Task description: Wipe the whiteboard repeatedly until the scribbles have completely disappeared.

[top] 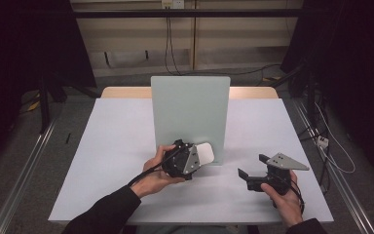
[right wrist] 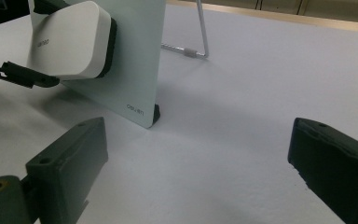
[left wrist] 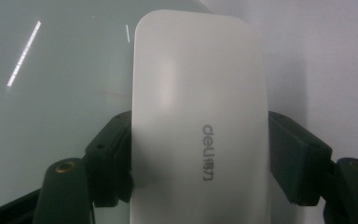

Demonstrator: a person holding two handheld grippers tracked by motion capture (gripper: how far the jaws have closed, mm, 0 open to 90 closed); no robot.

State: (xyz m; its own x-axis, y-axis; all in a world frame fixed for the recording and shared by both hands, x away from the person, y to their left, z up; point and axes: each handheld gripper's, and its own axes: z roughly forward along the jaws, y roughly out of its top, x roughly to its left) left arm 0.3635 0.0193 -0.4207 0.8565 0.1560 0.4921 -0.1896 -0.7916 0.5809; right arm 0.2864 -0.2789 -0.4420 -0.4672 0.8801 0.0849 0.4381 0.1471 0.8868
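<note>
- Dark curtains close off both sides of the room, and a white table (top: 126,146) carries a pale green board (top: 190,112) that stands on a wire stand (right wrist: 200,37) behind it.
- I have my left gripper (top: 197,158) clamped across the sides of a white eraser block (left wrist: 200,116), whose dark underside lies against the board's face near its lower edge.
- If I press too hard, I judge the board could slide back or tip on that thin stand, since nothing braces it.
- The block's casing looks smooth, so it could twist between the pads during a stroke.
- My right gripper (top: 252,168) hangs above the table with jaws wide and empty, well apart from the board; it could steady it.
</note>
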